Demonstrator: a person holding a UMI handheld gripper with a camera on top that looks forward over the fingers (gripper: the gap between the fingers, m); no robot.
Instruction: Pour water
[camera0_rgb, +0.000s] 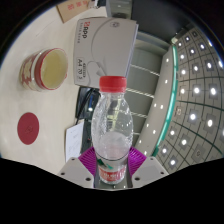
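Between fingers (111, 166): clear water bottle (111, 125) standing upright, red cap on, purple pads pressing both sides. Fingers clamping bottle above white bench (40, 105).

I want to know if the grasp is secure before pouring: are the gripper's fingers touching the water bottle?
Touching. In the gripper view, both purple pads press against the lower sides of the water bottle, no gap either side; the gripper holds it upright.
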